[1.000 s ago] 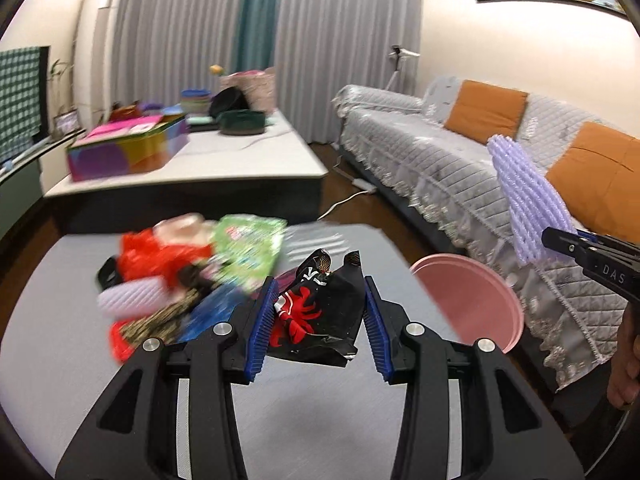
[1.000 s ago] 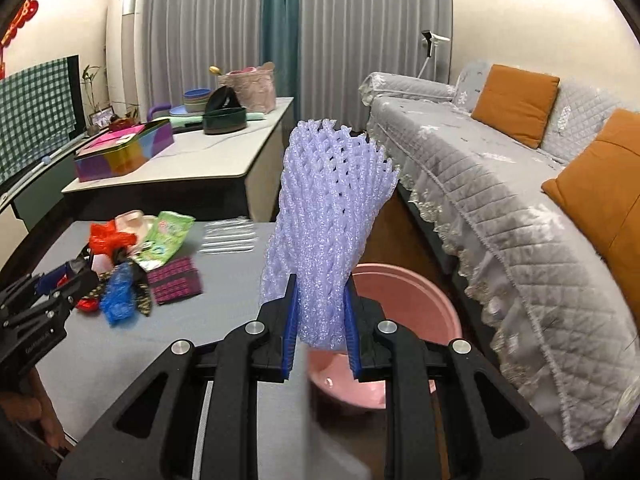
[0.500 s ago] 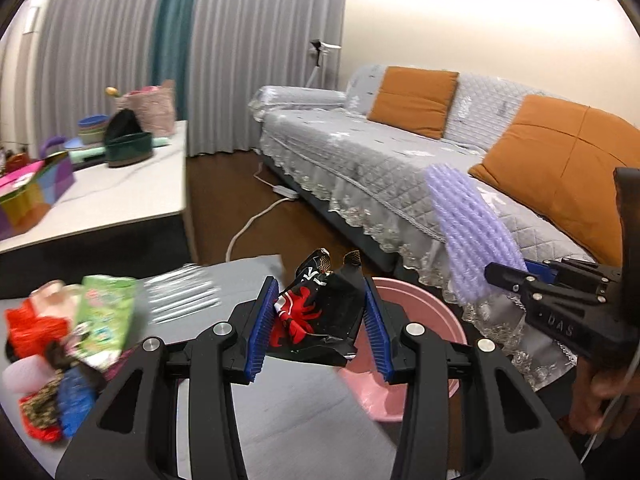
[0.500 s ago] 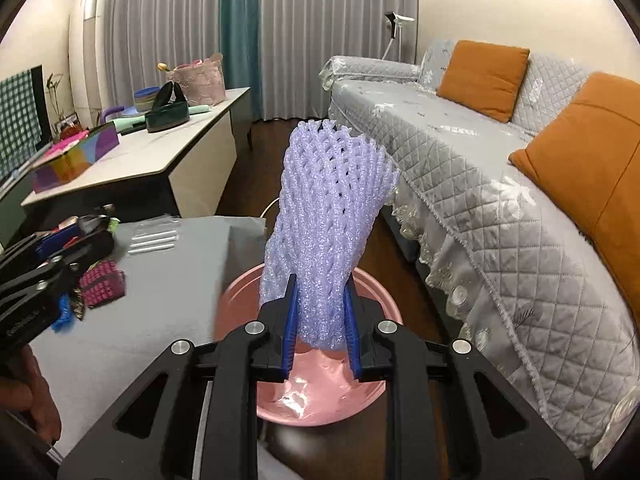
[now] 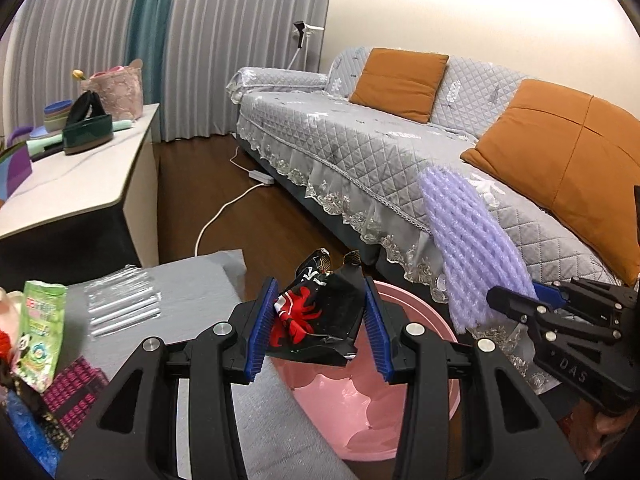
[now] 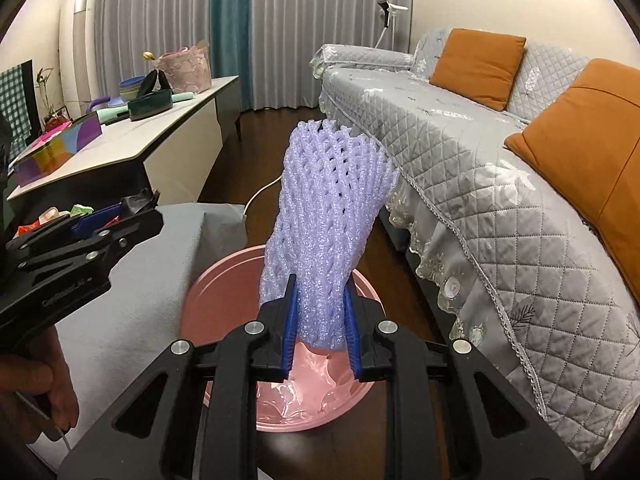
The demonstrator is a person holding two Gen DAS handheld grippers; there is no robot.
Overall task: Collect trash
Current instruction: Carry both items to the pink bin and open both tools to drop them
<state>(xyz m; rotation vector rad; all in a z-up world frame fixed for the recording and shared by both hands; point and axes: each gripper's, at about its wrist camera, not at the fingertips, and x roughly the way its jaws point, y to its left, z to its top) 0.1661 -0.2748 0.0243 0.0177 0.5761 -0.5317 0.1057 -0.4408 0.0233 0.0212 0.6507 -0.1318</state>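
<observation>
My left gripper [image 5: 320, 316] is shut on a crumpled black and red snack wrapper [image 5: 316, 320], held over the near rim of the pink bin [image 5: 404, 412] that stands on the floor beside the grey table [image 5: 192, 280]. My right gripper [image 6: 320, 320] is shut on a lilac foam fruit net [image 6: 328, 216], which stands upright above the pink bin [image 6: 224, 292]. In the left wrist view the foam net [image 5: 464, 240] and right gripper [image 5: 520, 304] sit at the right. The left gripper [image 6: 136, 212] shows at the left of the right wrist view.
More trash lies on the grey table at the left: a green packet [image 5: 40, 328], a clear wrapper [image 5: 120, 304], a pink patterned piece [image 5: 72, 392]. A grey sofa [image 5: 360, 152] with orange cushions runs along the right. A white side table [image 6: 160, 136] stands behind, and a white cable [image 5: 216, 216] crosses the floor.
Both grippers swung right, off the table pile toward the pink bin, and came down a little. The wrapper and the foam net now hang above the bin. Neither grip changed.
</observation>
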